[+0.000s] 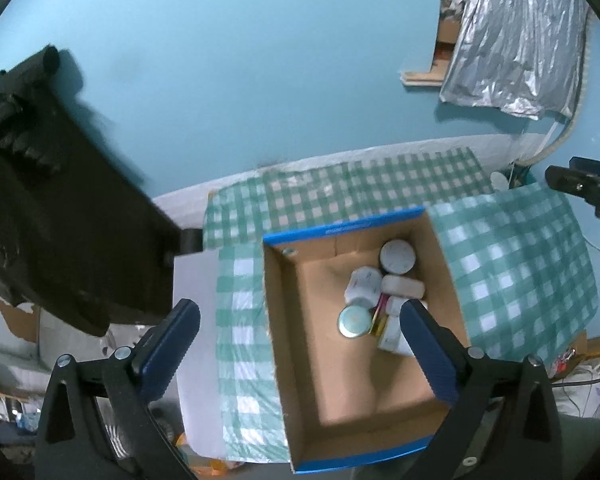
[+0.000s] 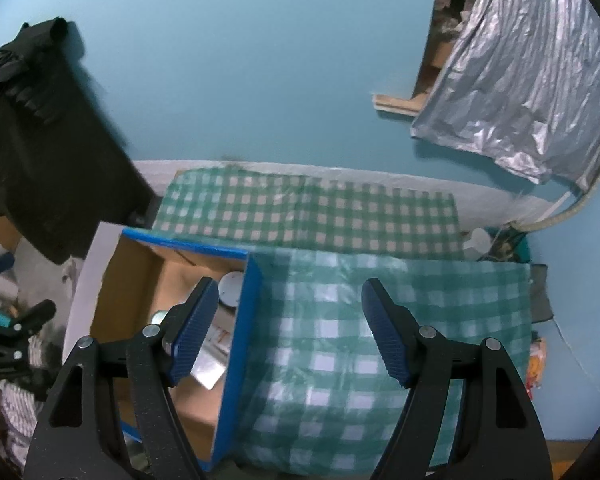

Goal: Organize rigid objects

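The box, cardboard with blue edges, sits open on the checked cloth that covers the surface. In it lies a loose heap of small containers toward its right wall: a white round jar at the far end, a white tub on its side, a flat cream case, a tin with a pale teal lid, and a few cartons or tubes underneath that are too jumbled to tell apart. The rest of the box floor is bare.

The left claw hangs above the box with its blue pads spread wide and nothing between them. The right claw is over the cloth just right of the box, its left finger overlapping the box rim in its own view; it too is spread wide and carries nothing.

By the look of it, the gathering is largely done: the cloth shows no loose item in either view, and every rigid object seen is already inside the box. Something pale stands by the wall at the far right edge, possibly a small bottle, but it is too blurred to say whether it belongs to the job. What may be left is tidying the heap, which lies tumbled rather than set in order.
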The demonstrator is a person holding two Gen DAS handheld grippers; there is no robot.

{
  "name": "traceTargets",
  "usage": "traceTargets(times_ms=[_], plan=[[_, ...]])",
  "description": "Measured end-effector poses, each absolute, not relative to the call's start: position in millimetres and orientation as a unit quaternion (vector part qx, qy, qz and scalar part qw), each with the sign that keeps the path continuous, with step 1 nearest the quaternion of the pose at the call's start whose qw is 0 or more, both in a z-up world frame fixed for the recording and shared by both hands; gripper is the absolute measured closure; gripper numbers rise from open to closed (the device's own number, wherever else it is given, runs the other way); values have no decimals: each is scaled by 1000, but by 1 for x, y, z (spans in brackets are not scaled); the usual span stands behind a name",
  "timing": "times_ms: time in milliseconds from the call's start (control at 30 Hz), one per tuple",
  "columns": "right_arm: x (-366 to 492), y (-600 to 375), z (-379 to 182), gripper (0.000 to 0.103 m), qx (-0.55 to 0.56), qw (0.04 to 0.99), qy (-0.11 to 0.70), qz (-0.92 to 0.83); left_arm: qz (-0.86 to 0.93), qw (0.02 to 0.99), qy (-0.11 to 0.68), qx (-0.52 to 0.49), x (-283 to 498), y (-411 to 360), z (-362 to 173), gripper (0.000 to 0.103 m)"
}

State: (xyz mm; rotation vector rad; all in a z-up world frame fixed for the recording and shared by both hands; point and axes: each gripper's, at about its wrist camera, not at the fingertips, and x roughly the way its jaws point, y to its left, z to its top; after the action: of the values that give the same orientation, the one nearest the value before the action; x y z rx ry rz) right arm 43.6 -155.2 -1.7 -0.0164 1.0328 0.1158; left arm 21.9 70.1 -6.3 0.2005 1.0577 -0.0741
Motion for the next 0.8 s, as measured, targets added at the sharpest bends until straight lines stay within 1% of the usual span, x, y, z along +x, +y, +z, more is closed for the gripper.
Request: traceTargets(times_ms=[333, 800], plan=[[37, -164, 14, 29, -7, 878, 476, 50, -31, 875, 476, 81, 18, 52, 18, 1], [35, -174, 16, 29, -10, 877, 476, 59, -14, 875, 480, 60, 10, 36, 19, 1]])
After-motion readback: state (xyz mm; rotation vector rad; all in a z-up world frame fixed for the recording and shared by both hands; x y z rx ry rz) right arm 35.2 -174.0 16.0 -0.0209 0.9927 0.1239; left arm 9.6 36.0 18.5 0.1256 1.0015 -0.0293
